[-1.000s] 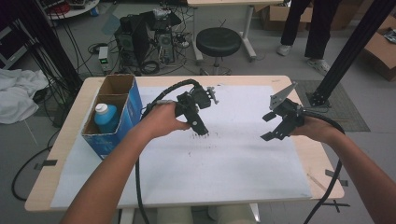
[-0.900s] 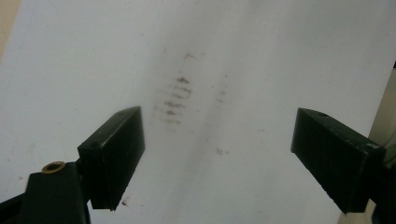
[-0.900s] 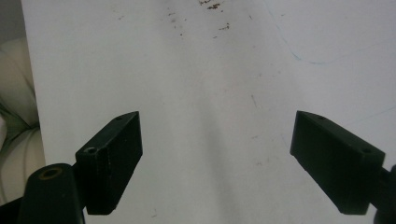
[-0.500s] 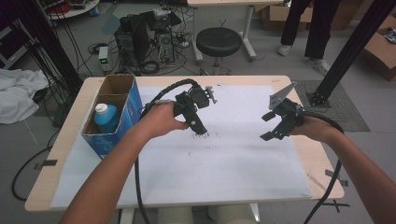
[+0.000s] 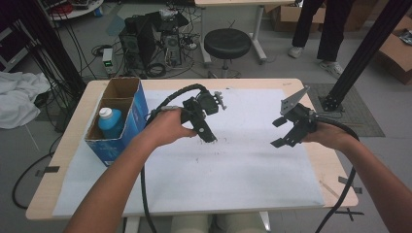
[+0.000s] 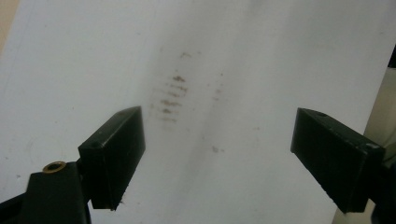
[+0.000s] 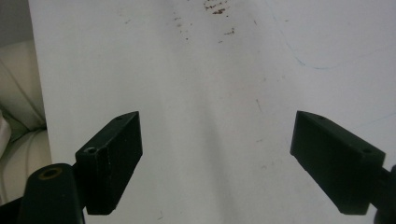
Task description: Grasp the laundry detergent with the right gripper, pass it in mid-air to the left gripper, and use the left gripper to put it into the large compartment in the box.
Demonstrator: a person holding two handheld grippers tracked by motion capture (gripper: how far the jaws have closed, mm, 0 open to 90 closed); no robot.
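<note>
Both grippers are held over the white paper sheet [image 5: 243, 165] that covers most of the wooden table [image 5: 335, 165]. The left gripper [image 5: 208, 137] is near the middle of the sheet, pointing down at it; in the left gripper view [image 6: 217, 154] its jaws stand wide apart with nothing between them, and a patch of brownish smudges [image 6: 170, 95] on the paper lies between and beyond the jaw tips. The right gripper [image 5: 281, 132] is well apart from the left, over the right part of the sheet, with a grey three-cornered plate on top; in the right gripper view [image 7: 217, 156] its jaws are likewise spread and hold nothing, and the paper below them shows scattered specks and a faint blue pen line [image 7: 322, 63]. Neither gripper touches any object. The nearest object is a blue cardboard box [image 5: 121, 119] standing at the left edge of the sheet, just beside the left forearm. It has two open compartments; the near one holds a blue bottle with a white cap [image 5: 111, 121], upright, and the contents of the far one cannot be judged. A black cable trails from each gripper toward the near table edge.
</note>
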